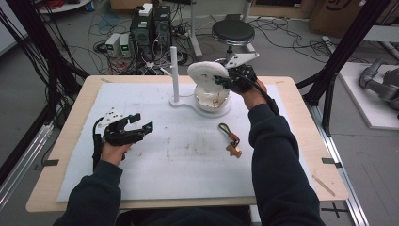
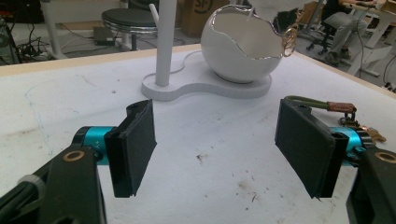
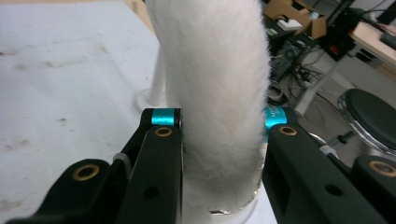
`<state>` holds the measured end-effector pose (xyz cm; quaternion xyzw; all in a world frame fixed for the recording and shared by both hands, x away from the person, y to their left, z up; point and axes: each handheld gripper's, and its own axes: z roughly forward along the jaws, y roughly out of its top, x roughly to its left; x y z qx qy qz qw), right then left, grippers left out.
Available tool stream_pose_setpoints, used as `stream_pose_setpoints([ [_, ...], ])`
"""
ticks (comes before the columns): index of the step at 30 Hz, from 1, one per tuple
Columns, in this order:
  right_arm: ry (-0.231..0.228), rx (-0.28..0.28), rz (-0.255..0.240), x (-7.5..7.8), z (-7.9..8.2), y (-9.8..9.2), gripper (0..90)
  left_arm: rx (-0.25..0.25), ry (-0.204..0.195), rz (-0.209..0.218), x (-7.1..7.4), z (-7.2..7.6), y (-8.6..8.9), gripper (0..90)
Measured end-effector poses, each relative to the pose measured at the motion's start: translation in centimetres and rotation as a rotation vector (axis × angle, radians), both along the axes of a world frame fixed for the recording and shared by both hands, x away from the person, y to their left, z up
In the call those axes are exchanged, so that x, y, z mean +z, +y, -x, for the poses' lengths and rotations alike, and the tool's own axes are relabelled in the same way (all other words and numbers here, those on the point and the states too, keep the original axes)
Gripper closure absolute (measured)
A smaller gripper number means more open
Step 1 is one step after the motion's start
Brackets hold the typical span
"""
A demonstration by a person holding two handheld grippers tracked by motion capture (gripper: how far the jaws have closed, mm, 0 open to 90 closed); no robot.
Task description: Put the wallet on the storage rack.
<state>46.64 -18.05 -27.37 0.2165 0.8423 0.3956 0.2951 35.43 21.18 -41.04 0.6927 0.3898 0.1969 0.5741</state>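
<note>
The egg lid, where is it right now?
The lid is pinched in the right gripper, raised just above the open egg bowl at the far side of the table, right of the white post.

Wooden surface (image 1: 301, 101) under a white mat (image 1: 188, 160), on a grey floor (image 1: 291, 52). Beyond its far edge: a black round stool (image 1: 233, 32), computer towers (image 1: 151, 26) left of the stool, loose cables (image 1: 101, 28) around them.

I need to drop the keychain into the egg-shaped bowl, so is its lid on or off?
Off. The right tool holds the white lid lifted above the egg bowl, whose mouth stands open.
</note>
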Motion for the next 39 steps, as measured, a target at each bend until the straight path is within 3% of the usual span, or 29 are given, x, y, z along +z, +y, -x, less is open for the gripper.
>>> stream_pose_setpoints([
  [3,-0.006,-0.013,0.013,0.0,-0.4,0.1,76.3,-0.001,0.0,0.003,0.0,0.0,0.0,28.8],
  [5,-0.037,-0.025,0.058,-0.1,-0.9,0.1,76.3,-0.001,0.0,0.005,0.0,0.0,0.1,28.8],
  [8,-0.032,-0.033,0.147,-0.9,-1.3,0.1,76.3,0.002,0.001,0.009,0.0,0.0,0.1,28.8],
  [9,-0.032,-0.033,0.147,-0.9,-1.3,0.1,76.3,0.002,0.001,0.009,0.0,0.0,0.1,28.8],
  [10,-0.018,-0.04,0.216,-1.5,-1.5,0.2,76.2,0.001,0.002,0.014,-0.1,-0.1,0.0,28.8],
  [15,-0.013,-0.037,0.29,-2.3,-1.8,0.7,76.1,-0.001,0.006,0.019,-0.1,-0.2,0.0,28.8],
  [16,-0.019,-0.038,0.35,-2.9,-1.9,1.2,76.1,-0.002,0.006,0.02,-0.1,-0.2,0.0,28.8],
  [17,-0.019,-0.038,0.35,-2.9,-1.9,1.2,76.1,-0.002,0.006,0.019,-0.1,-0.2,0.0,28.8],
  [18,-0.012,-0.041,0.394,-3.4,-2.2,1.6,76.1,0.0,0.005,0.019,-0.1,-0.2,0.0,28.8],
  [20,-0.014,-0.036,0.427,-3.8,-2.3,1.9,76.2,-0.002,0.007,0.022,-0.1,-0.2,0.0,28.8],
  [24,-0.019,-0.045,0.464,-4.4,-2.6,2.7,76.3,-0.004,0.008,0.023,-0.1,-0.2,-0.1,28.8],
  [25,-0.024,-0.045,0.5,-4.8,-2.7,3.3,76.6,-0.007,0.008,0.023,-0.1,-0.2,-0.1,28.8],
  [31,-0.023,-0.066,0.531,-5.3,-3.0,3.9,77.0,-0.006,0.009,0.027,-0.1,-0.2,-0.1,28.8],
  [36,0.012,-0.053,0.552,-6.4,-3.5,4.6,77.1,-0.008,0.009,0.027,-0.2,-0.2,-0.1,28.8],
  [38,0.02,-0.054,0.553,-6.7,-3.7,4.8,77.1,-0.007,0.008,0.027,-0.2,-0.2,-0.1,28.8],
  [39,0.031,-0.058,0.52,-7.0,-4.0,4.8,77.0,-0.011,0.01,0.026,-0.2,-0.2,-0.1,28.8],
])
